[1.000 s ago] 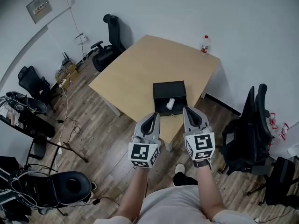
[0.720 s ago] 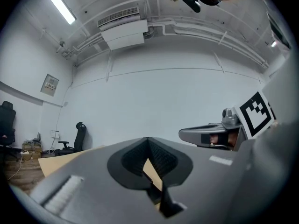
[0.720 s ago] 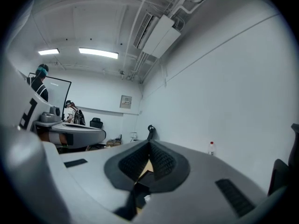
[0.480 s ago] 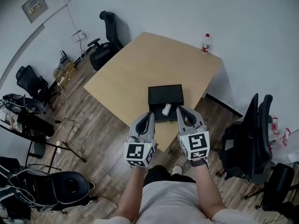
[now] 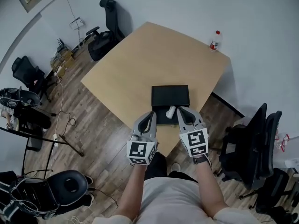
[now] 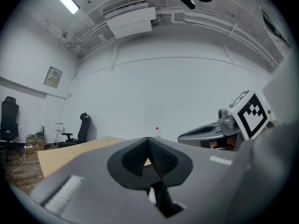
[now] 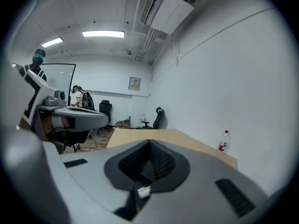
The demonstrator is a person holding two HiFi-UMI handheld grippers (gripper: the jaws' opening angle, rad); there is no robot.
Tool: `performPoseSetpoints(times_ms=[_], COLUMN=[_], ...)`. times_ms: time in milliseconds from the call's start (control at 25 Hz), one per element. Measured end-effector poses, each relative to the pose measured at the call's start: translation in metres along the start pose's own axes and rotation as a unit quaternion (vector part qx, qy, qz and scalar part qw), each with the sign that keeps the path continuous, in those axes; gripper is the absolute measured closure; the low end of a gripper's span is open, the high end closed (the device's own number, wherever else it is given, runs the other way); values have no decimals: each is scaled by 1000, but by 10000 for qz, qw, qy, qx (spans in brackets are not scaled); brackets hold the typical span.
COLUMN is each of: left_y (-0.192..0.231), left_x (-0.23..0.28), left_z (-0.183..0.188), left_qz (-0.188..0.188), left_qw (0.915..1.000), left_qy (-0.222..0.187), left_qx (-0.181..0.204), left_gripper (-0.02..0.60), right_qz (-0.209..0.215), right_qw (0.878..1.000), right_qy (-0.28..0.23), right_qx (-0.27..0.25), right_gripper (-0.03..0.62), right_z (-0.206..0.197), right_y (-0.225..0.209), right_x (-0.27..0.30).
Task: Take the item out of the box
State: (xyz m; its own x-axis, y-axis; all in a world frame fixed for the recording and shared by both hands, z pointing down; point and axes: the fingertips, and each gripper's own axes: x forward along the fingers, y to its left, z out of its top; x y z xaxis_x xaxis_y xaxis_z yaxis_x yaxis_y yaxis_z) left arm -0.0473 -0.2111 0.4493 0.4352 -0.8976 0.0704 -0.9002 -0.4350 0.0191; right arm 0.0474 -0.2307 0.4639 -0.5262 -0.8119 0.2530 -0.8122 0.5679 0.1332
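A black box (image 5: 170,96) lies on the wooden table (image 5: 140,59) close to its near edge. A small white item (image 5: 170,111) rests in the box's near part. My right gripper (image 5: 181,111) is shut, its tips just right of the white item and above the box's near edge. My left gripper (image 5: 150,116) is shut too, its tips at the box's near left corner. Nothing is held in either one. In the right gripper view the shut gripper (image 7: 149,144) shows a scrap of the white item (image 7: 143,191) below its pads. The left gripper (image 6: 148,143) hides the box in its own view.
A plastic bottle (image 5: 215,40) with a red cap stands at the table's far right corner. A black office chair (image 5: 108,29) stands beyond the table's left corner and another chair (image 5: 254,143) stands at the right. Cables and equipment cover the floor at the left.
The view has shifted as the person moved in toward the table. Both grippers stay shut and side by side, now slightly closer to the box's near edge.
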Motion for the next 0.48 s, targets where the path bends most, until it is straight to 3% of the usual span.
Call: performPoseSetpoints(times_ms=[480], left_y=[43], left_x=[47], left_z=[-26], left_qz=[-224], left_qw=[9992], left_qy=[169], left_qx=[-273], left_gripper=[575], right_qz=[73], right_qw=[9910], right_qy=[1284], right_qx=[379], right_gripper=[582], right_z=[-75], right_y=[-7], right_x=[68])
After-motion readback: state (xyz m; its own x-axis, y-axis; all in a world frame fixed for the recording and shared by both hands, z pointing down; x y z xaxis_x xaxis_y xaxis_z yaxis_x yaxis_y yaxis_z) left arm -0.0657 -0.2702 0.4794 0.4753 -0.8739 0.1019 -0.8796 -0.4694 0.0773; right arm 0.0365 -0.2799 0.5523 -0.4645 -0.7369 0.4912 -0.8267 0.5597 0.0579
